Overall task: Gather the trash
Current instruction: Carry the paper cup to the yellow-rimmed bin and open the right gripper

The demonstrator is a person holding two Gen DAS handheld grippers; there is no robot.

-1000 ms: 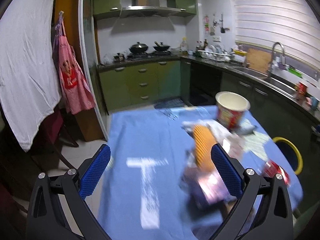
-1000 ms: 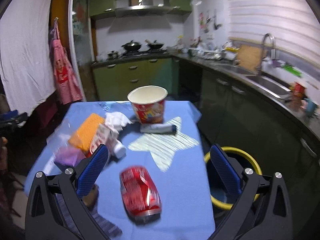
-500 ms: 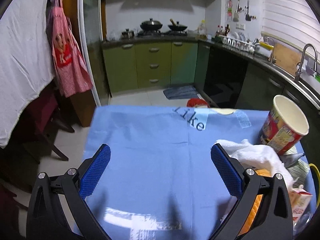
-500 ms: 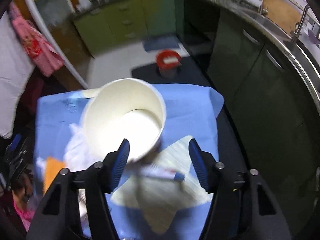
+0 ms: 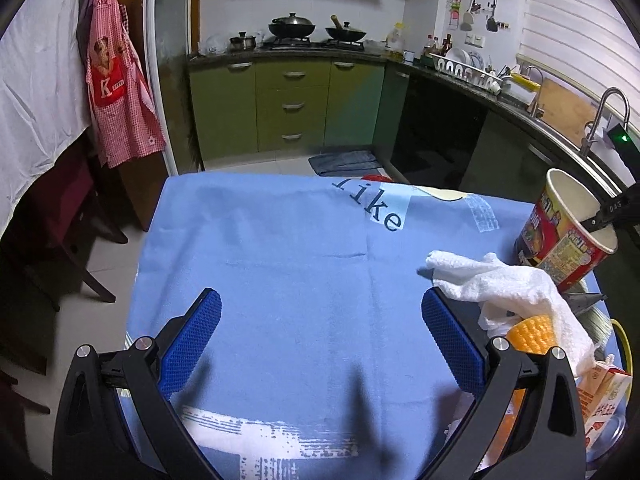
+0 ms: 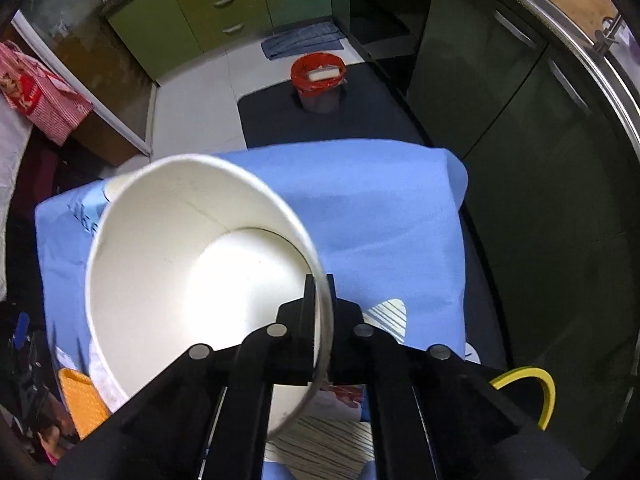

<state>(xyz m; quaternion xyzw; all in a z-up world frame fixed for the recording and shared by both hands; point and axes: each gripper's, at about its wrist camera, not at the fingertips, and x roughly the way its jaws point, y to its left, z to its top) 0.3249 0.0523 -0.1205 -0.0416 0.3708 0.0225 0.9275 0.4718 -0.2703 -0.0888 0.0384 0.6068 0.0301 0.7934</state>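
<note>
Right tongs [image 6: 320, 300] point steeply down and are clenched on the rim of the paper cup [image 6: 192, 264]: one finger inside the wall, one outside, pads pinching the near edge. Cup is empty, white inside, red printed outside. It stands at the far right of the desk [image 5: 300, 260], which is draped in a blue cloth, and leans toward the tongs.

Left tongs [image 5: 320, 344] are released, blue pads spread wide over bare cloth, nothing between them.

Just beside the left tongs' right finger: a crumpled white tissue [image 5: 500, 280], touching the cup's base in the left wrist view. Under the tissue, an orange wrapper [image 5: 532, 334]. A small carton [image 5: 604, 396] lies near the desk's right edge.

On the floor beyond the desk: a red-lined bin [image 6: 318, 76] with something pale in it. A yellow hoop [image 6: 536, 392] shows at the desk's right side.
</note>
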